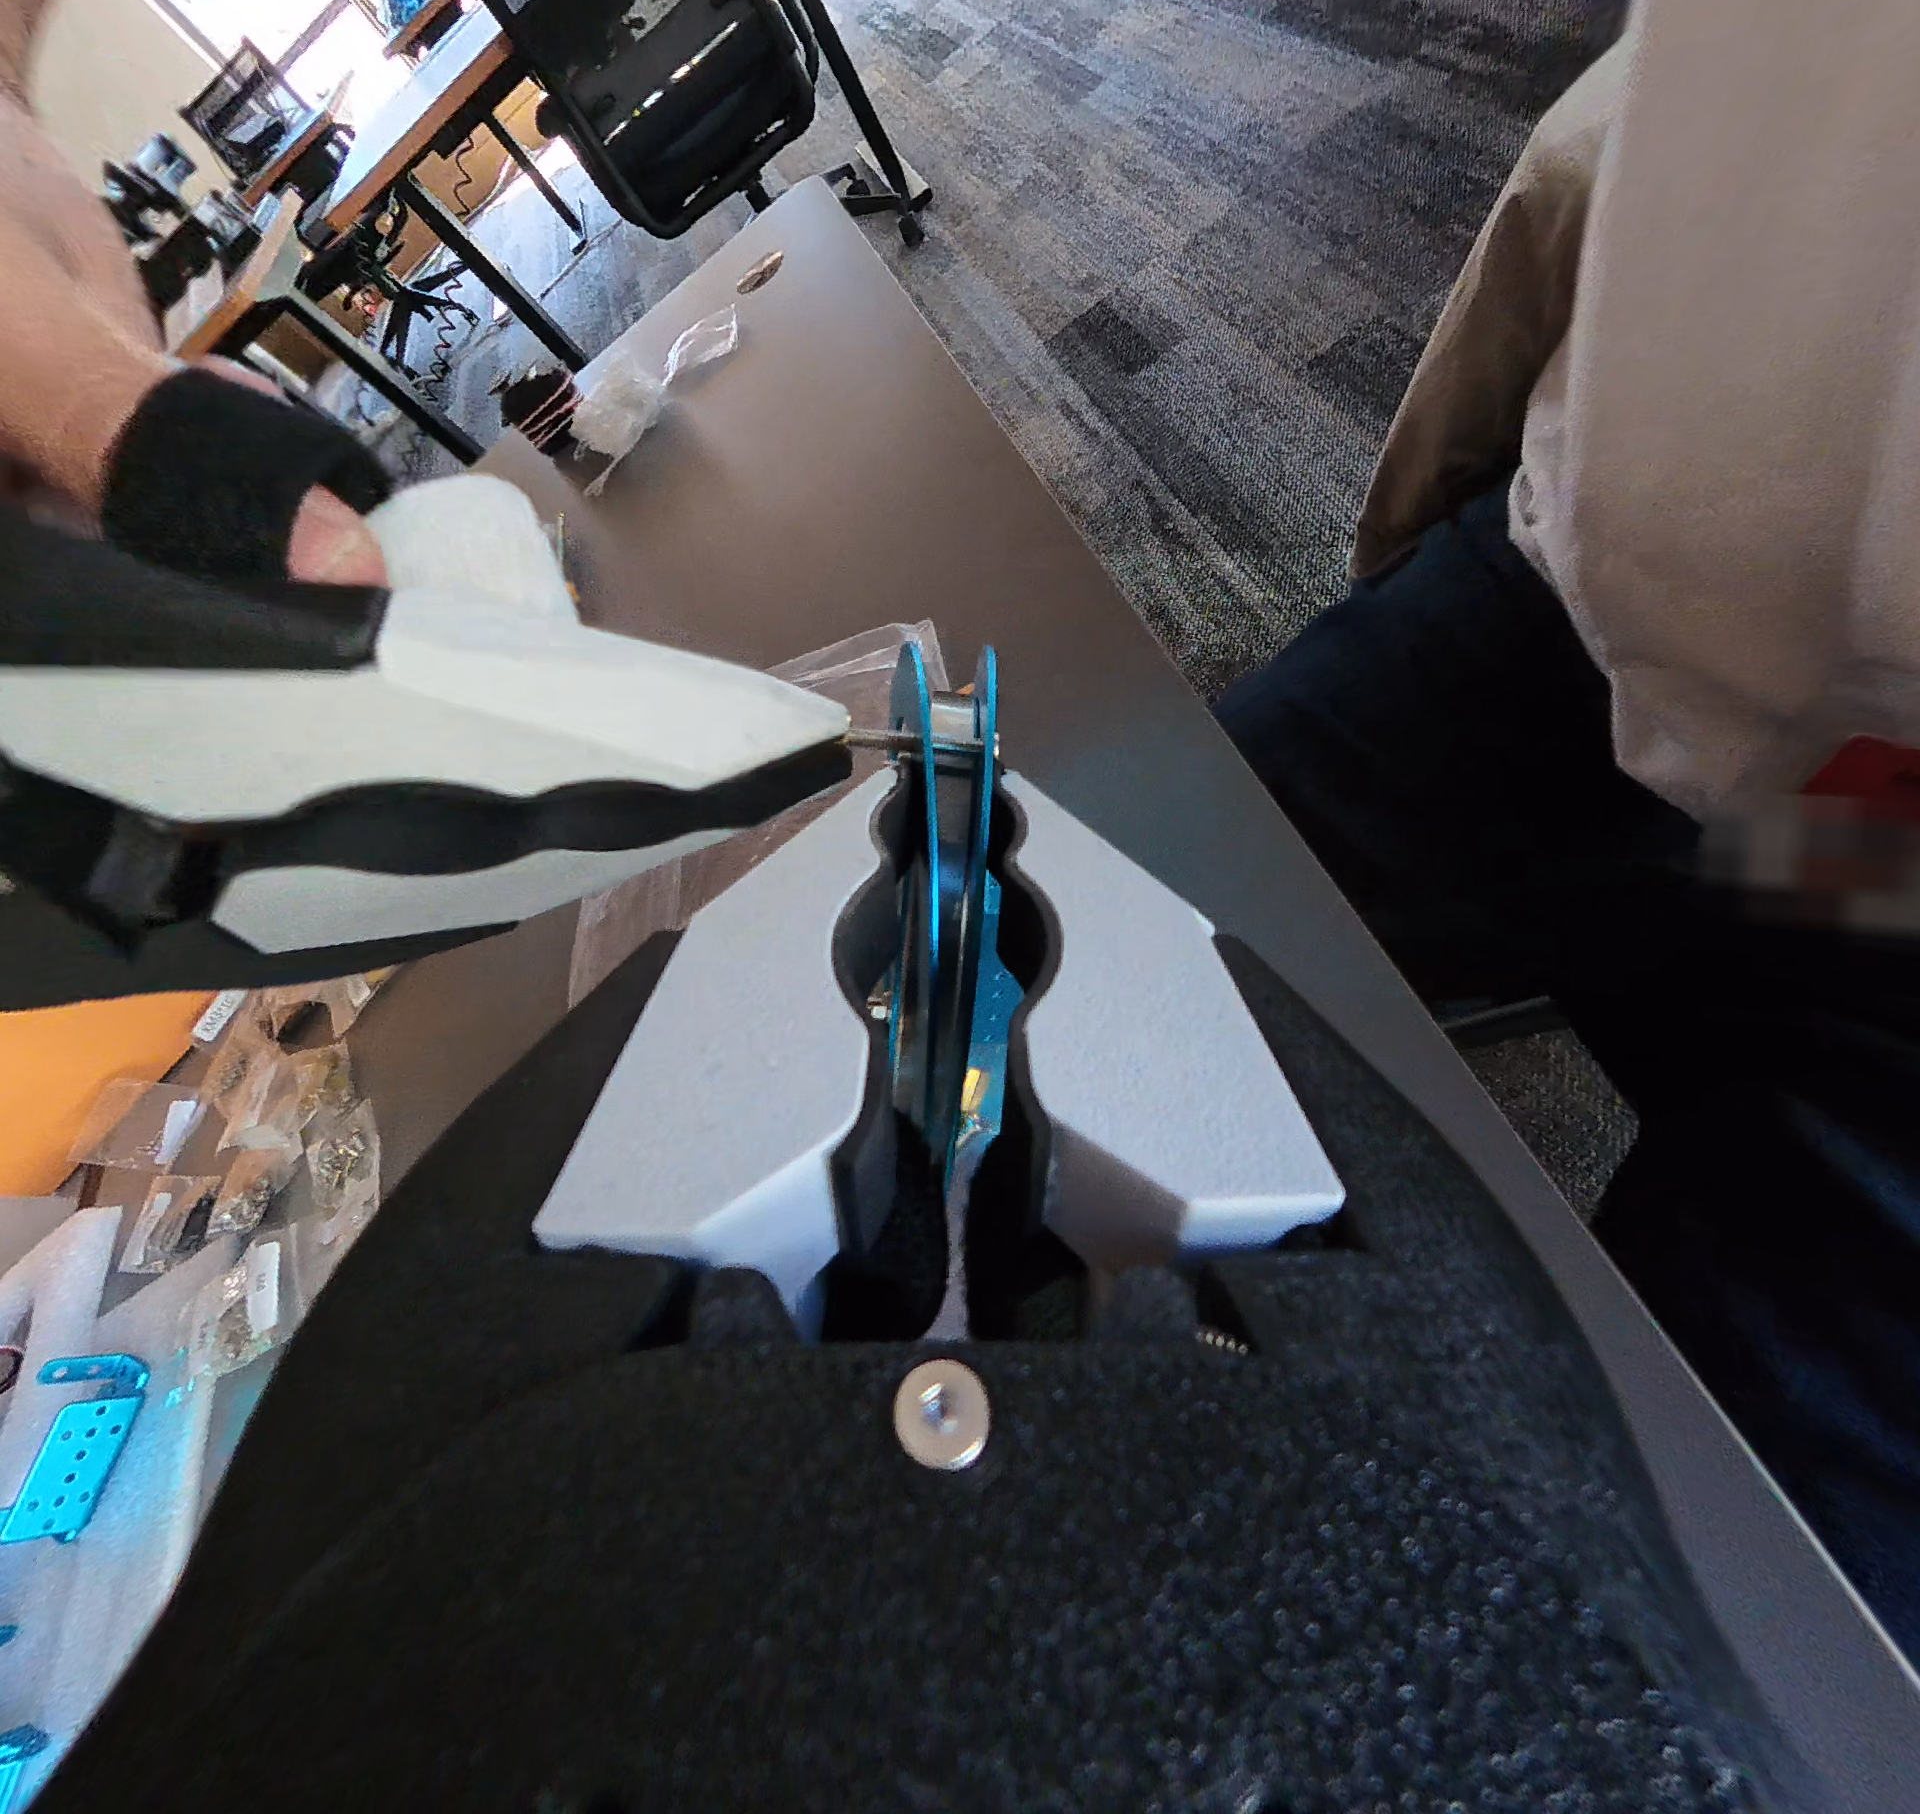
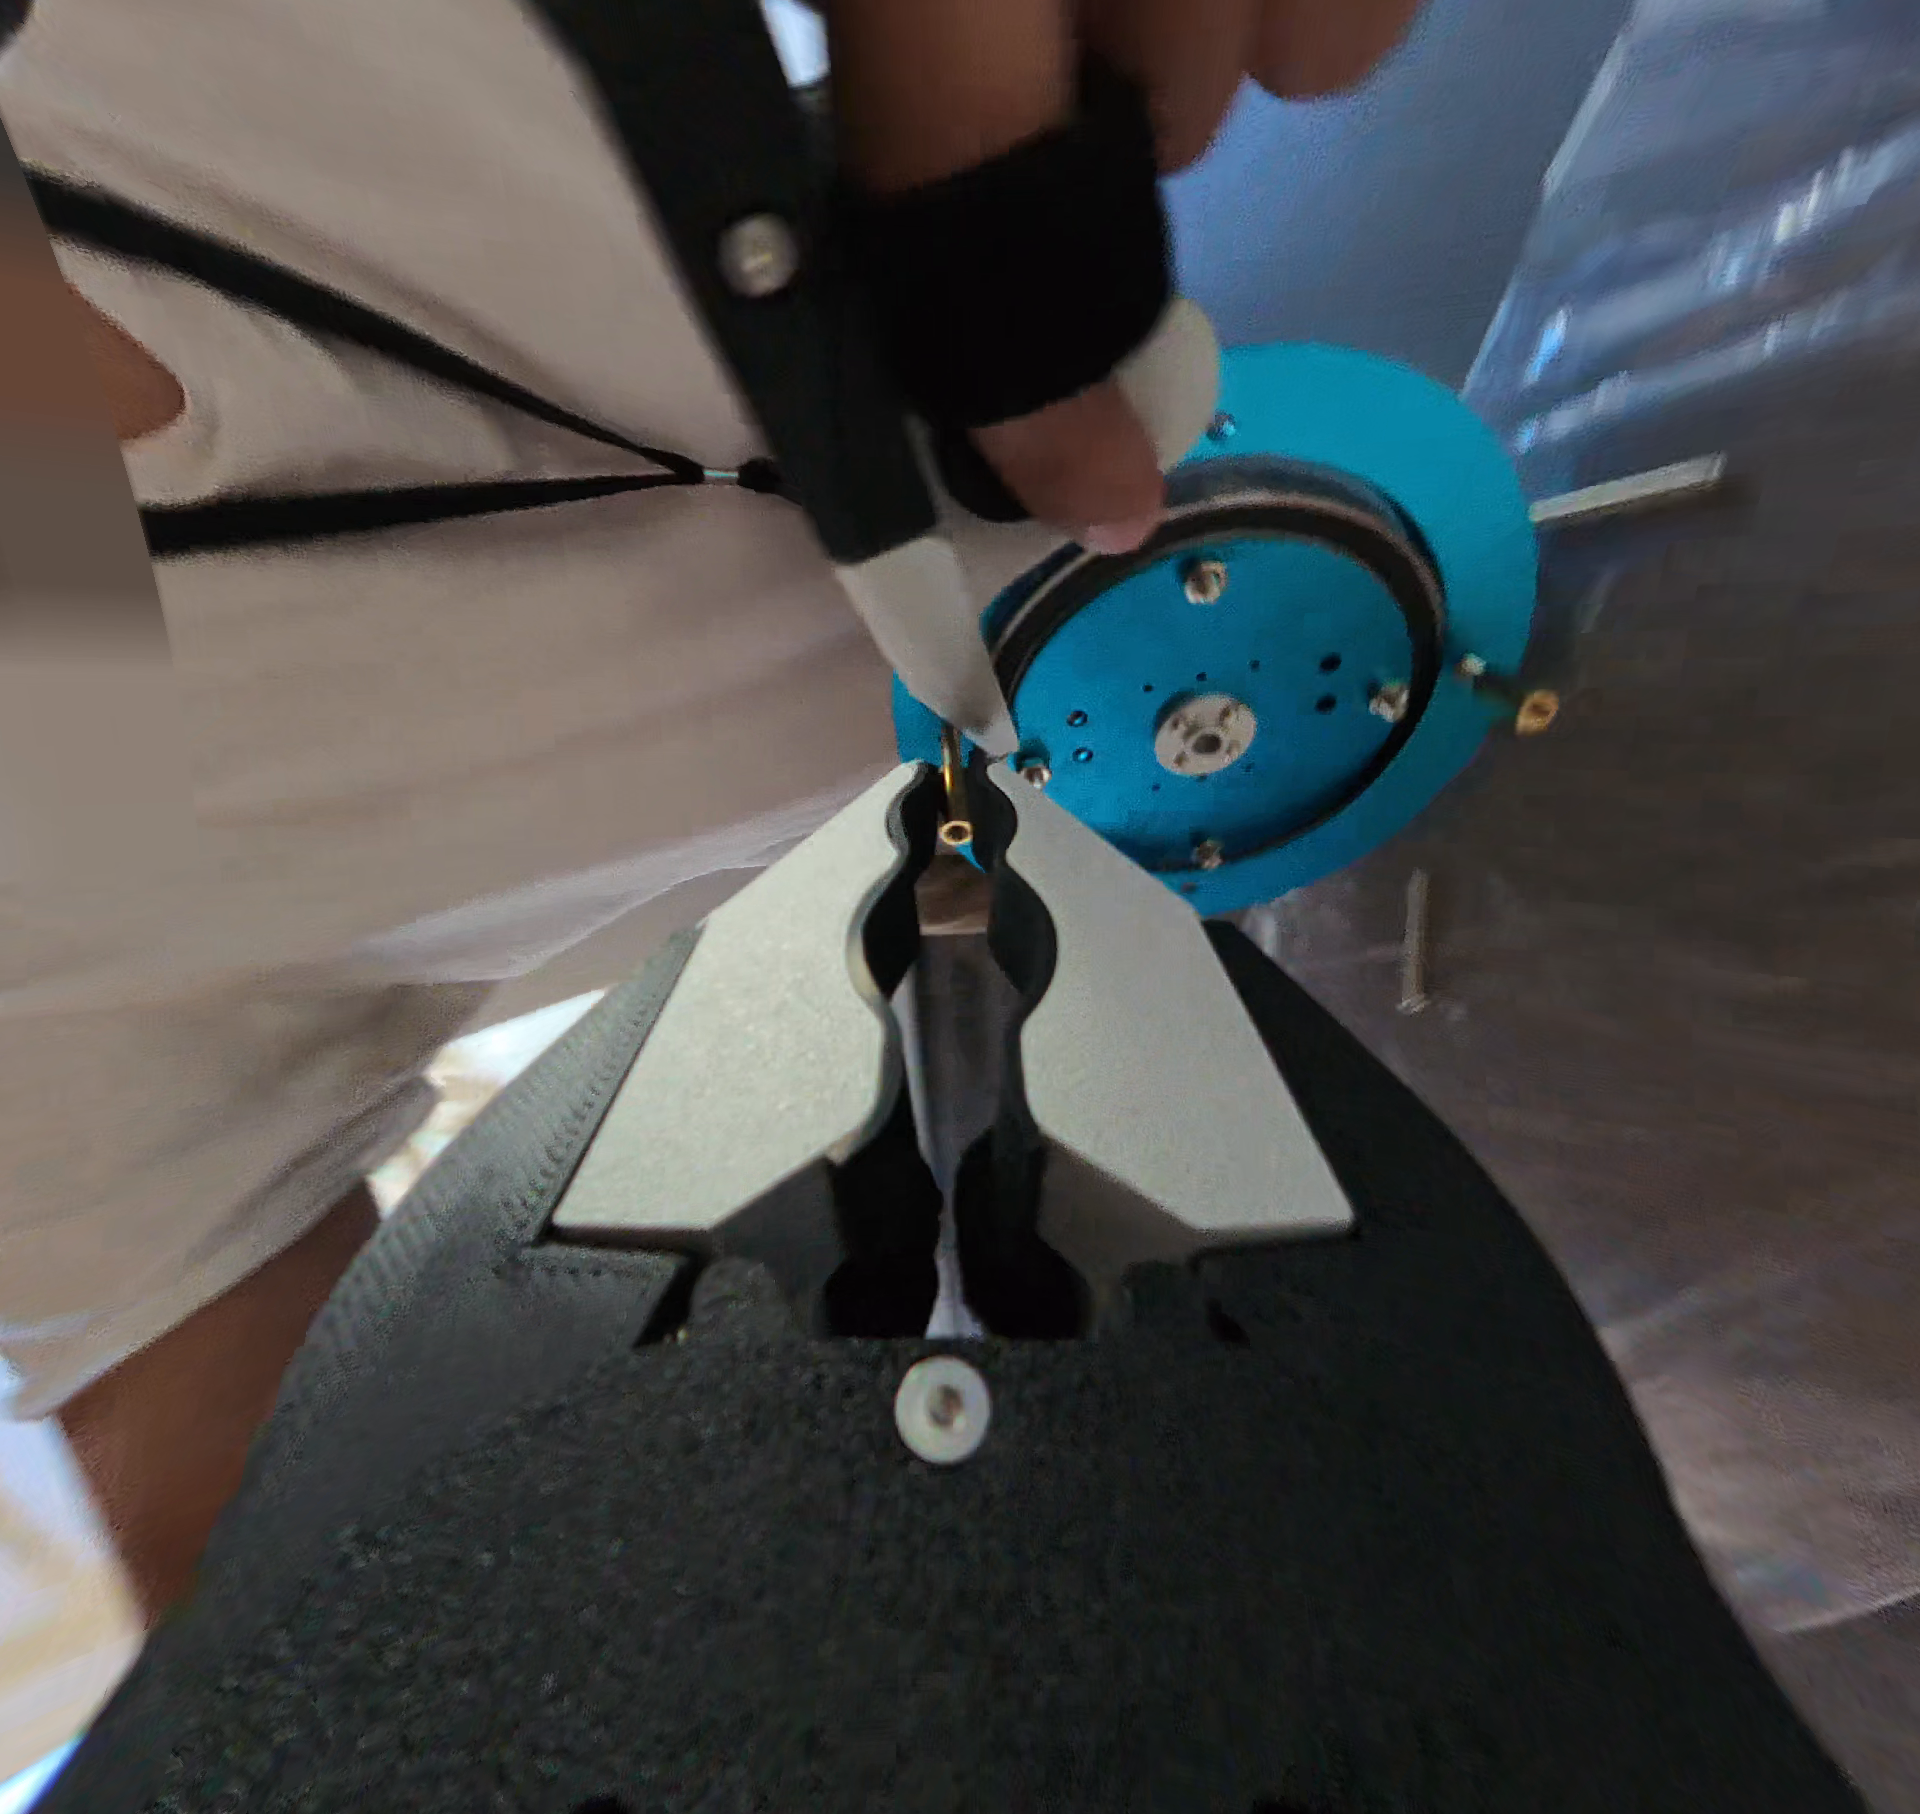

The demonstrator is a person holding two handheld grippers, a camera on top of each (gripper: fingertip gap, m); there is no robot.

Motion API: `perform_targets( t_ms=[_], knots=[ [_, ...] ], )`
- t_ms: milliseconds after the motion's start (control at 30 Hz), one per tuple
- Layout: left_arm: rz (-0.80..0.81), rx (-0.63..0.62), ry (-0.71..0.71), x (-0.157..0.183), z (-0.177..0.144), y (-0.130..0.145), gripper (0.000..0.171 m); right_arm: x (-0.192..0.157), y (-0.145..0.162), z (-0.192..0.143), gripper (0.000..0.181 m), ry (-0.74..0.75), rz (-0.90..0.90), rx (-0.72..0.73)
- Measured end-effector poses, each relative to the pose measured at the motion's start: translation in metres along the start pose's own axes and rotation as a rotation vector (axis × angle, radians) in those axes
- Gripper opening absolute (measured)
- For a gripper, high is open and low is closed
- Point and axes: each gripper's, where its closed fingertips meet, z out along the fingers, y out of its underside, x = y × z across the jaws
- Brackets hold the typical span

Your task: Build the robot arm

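Blue two-disc assembly (image 1: 940, 891), silver hub

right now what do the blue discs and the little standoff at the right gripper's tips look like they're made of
Blue discs: probably anodised aluminium, going by the even matte blue face, thin flat edges and drilled holes. Standoff: looks like brass, with a shiny golden colour and a hollow end. Right gripper is shut on it; left gripper clamps the discs.

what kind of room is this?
Likely an office or lab workspace: grey carpet tiles, desks and a black chair by a window, and a dark table strewn with small hardware bags.
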Motion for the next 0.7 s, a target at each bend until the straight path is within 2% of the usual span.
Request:
perform_targets(
  t_ms=[167, 233, 300, 367, 433, 500, 533, 600, 700],
  knots=[
    [0.031, -0.013, -0.010, 0.004, 0.004, -0.002, 0.012, -0.001, 0.003, 0.006, 0.002, -0.031, 0.485, -0.100],
    [0.031, -0.015, -0.019, 0.003, 0.004, -0.002, 0.012, 0.008, 0.014, 0.009, 0.000, 0.020, 0.655, -0.162],
    [0.035, -0.012, -0.009, 0.005, 0.003, -0.002, 0.012, 0.009, 0.016, 0.017, 0.000, 0.002, 0.724, -0.198],
    [0.043, -0.010, -0.013, 0.007, 0.003, -0.002, 0.012, 0.009, 0.017, 0.017, 0.000, 0.021, 0.708, -0.223],
    [0.031, -0.009, -0.015, 0.005, 0.002, -0.002, 0.012, 0.006, 0.008, 0.009, 0.000, 0.035, 0.638, -0.159],
    [0.012, -0.001, -0.012, 0.003, 0.001, -0.001, 0.012, 0.007, 0.006, -0.008, 0.000, 0.100, 0.471, -0.098],
    [0.001, 0.006, -0.009, 0.002, 0.000, -0.001, 0.012, 0.002, 0.000, -0.015, 0.000, 0.095, 0.361, -0.024],
    [-0.015, 0.018, -0.005, 0.000, -0.001, -0.001, 0.012, -0.030, -0.013, -0.027, 0.000, -0.027, 0.083, 0.168],
    [-0.032, 0.037, 0.004, 0.000, -0.002, -0.001, 0.012, -0.025, -0.002, -0.030, 0.009, 0.111, -0.328, 0.324]
  ],
)
